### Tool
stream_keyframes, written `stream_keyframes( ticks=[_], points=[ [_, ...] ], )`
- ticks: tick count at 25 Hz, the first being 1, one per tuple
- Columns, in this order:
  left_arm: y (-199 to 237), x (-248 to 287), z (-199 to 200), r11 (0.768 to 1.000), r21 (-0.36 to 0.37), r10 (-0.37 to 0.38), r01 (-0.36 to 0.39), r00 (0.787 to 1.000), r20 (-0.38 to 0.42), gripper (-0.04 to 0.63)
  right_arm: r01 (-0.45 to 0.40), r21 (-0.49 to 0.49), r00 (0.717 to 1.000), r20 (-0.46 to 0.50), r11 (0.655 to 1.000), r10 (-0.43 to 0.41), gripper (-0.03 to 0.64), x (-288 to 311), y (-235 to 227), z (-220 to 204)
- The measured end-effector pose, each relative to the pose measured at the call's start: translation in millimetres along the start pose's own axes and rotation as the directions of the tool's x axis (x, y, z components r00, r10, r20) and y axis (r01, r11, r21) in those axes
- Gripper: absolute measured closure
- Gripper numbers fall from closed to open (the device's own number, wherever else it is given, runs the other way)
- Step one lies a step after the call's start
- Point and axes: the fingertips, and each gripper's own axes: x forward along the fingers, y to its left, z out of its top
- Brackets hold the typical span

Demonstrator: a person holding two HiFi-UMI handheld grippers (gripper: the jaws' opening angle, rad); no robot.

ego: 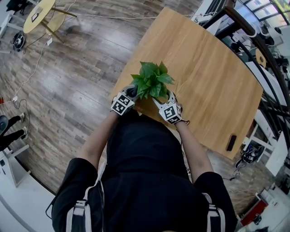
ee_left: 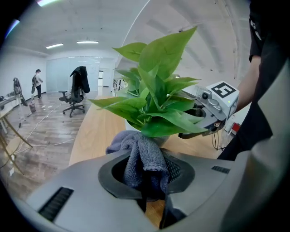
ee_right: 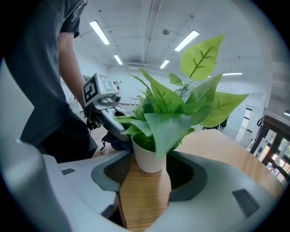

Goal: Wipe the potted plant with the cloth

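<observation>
Near the closer edge of the one wooden table (ego: 213, 81) stands a single potted plant (ego: 152, 80), upright, its broad green leaves spreading over one small white pot (ee_right: 148, 158). Two grippers flank it, one on each side, each with a marker cube on top.

On the plant's left, the left gripper (ego: 131, 94) has its jaws closed on one grey cloth (ee_left: 142, 156). The cloth is bunched up between the pads, and its folded top rises toward the lowest leaves. From the left gripper view the cloth sits just in front of the pot, but I cannot tell whether it touches a leaf or the pot.

On the plant's right, the right gripper (ego: 170, 98) has its jaws spread wide, and the white pot stands on the bare wood at the mouth of the gap between them. A strip of wood shows on either side of the pot's base, so the pads seem to be just clear of it, though the angle makes this hard to judge.

Each gripper view shows the other gripper beyond the leaves.

One small dark flat object, perhaps a phone (ego: 231, 142), lies well apart near the table's right edge. One round yellow table (ego: 38, 13) stands on the grey plank floor. One office chair with a dark jacket over it (ee_left: 74, 93) stands far back in the room.
</observation>
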Motion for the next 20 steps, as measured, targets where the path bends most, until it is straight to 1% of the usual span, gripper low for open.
stream_keyframes(
  ticks=[4, 6, 8, 9, 12, 15, 18, 20],
  points=[
    [9, -1, 0, 0.999, -0.049, 0.012, -0.011, 1.0, 0.025, 0.483, -0.03, -0.001, 1.0, 0.008, 1.0, 0.03, 0.385, -8, 17, -1],
    [11, 0, 1, 0.997, -0.072, 0.01, -0.007, 0.999, 0.037, 0.483, 0.001, 0.028, 1.0, 0.012, 1.0, -0.001, 0.385, -11, 11, -2],
    [15, 1, 1, 0.998, -0.059, 0.019, -0.017, 0.999, 0.041, 0.482, 0.041, 0.048, 0.999, 0.004, 0.998, -0.041, 0.385, -10, 0, -4],
    [17, 2, 0, 0.998, -0.05, 0.025, -0.023, 0.999, 0.038, 0.483, 0.049, 0.039, 0.999, -0.002, 0.998, -0.049, 0.385, -7, -4, -4],
    [18, 4, 0, 0.999, -0.032, 0.039, -0.038, 0.999, 0.03, 0.483, 0.018, -0.016, 1.0, -0.009, 1.0, -0.018, 0.385, 2, -10, 0],
    [17, 4, 1, 0.999, -0.032, 0.042, -0.042, 0.999, 0.026, 0.483, 0.003, -0.028, 1.0, -0.011, 1.0, -0.003, 0.385, 5, -10, 2],
    [12, 1, 1, 0.999, -0.02, 0.027, -0.027, 1.0, 0.015, 0.483, 0.02, -0.02, 1.0, -0.011, 1.0, -0.021, 0.385, 5, -8, 2],
    [5, -1, 2, 1.0, -0.019, -0.003, 0.003, 1.0, 0.013, 0.483, 0.032, -0.011, 0.999, -0.012, 0.999, -0.033, 0.385, 6, -9, 3]
  ],
)
